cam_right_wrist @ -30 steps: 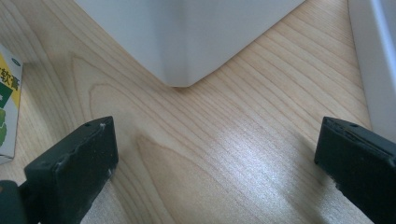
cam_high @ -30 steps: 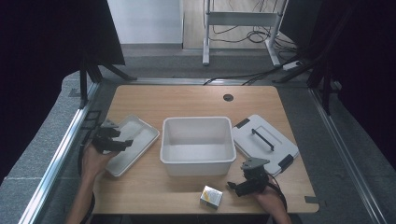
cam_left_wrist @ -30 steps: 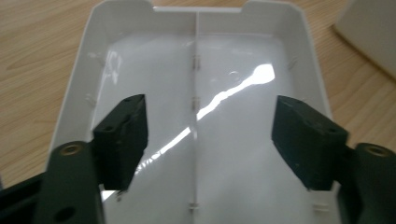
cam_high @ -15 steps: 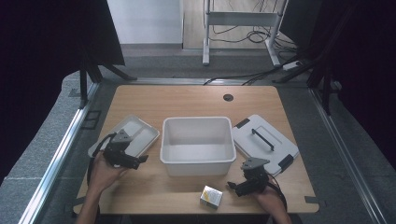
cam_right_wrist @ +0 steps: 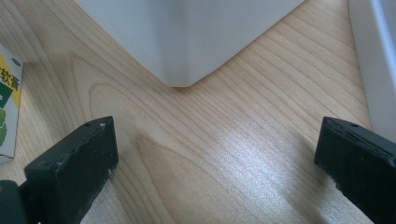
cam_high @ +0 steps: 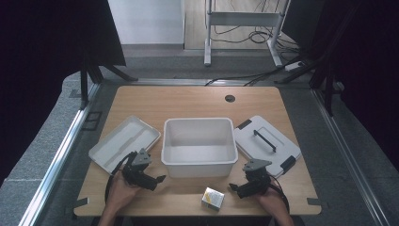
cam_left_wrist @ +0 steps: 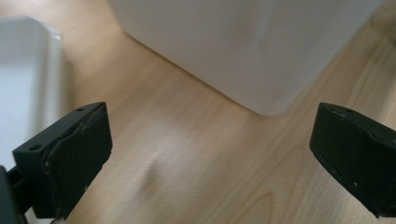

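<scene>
We see the small carton at the desk's near edge, light and crushable, best pinched across its flat sides; our left gripper and right gripper gape wide, empty.

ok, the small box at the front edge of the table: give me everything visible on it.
The small cardboard-looking box sits on the wooden table near its front edge, in front of the white plastic tub and apart from it. It is turned at an angle to the table edge. In the high view its top looks pale with yellow and green print; the right gripper view shows yellow and green panels with dark printed characters. It looks closed. Nothing but the table touches it; the right gripper is beside it, jaws open.
</scene>
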A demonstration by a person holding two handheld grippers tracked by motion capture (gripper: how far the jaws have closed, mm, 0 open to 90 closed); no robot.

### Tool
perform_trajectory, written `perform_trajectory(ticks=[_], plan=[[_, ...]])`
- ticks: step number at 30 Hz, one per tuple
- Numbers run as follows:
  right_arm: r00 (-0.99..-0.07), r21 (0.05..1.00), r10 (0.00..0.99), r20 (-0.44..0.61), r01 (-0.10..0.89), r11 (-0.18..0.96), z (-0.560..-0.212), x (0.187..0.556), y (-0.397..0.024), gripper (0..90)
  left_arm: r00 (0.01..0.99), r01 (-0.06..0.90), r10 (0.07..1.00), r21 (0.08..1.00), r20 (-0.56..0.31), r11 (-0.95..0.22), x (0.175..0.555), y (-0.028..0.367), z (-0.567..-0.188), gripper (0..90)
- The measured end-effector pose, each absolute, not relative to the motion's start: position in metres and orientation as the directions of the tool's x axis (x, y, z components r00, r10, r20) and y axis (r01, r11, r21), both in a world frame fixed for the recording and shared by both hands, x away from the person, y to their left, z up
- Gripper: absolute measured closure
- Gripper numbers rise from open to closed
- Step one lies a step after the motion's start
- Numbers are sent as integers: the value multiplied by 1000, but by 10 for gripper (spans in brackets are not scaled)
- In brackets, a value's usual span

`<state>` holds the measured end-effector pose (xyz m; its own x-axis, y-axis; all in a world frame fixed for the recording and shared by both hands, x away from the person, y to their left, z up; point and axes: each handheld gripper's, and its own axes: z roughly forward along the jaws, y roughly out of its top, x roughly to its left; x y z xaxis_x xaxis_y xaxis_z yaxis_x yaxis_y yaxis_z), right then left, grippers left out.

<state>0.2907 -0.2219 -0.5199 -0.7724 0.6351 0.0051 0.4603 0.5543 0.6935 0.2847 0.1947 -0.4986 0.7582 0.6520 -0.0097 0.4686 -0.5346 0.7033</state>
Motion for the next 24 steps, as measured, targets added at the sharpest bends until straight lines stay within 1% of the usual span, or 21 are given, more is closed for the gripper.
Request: perform_trajectory(ticks=[3, 5, 7, 8, 14, 16, 24], plan=[[-773, 693, 635, 5, 460, 555, -520, 291, -222, 0, 765, 474, 644, 689, -14, -548, 283, 189, -509, 0], [-772, 693, 636, 5, 461, 554, -520, 291, -222, 0, 770, 474, 638, 663, 8, -580, 283, 184, -517, 0], [-772, 693, 636, 5, 461, 554, -520, 291, -222, 0, 769, 477, 639, 657, 9, -584, 283, 182, -519, 0], [-771, 693, 637, 5, 462, 553, -520, 290, -222, 0, 771, 488, 636, 664, -24, -567, 284, 181, -522, 0], [-766, 696, 643, 8, 465, 547, -520, 289, -223, 0, 765, 498, 643, 665, -34, -557, 284, 181, -522, 0], [-772, 697, 635, 19, 466, 545, -518, 289, -224, 14, 765, 498, 643, 665, -34, -557, 284, 181, -522, 0], [-787, 725, 616, 46, 450, 521, -497, 279, -228, 34, 765, 498, 643, 665, -34, -557, 284, 181, -522, 0]])
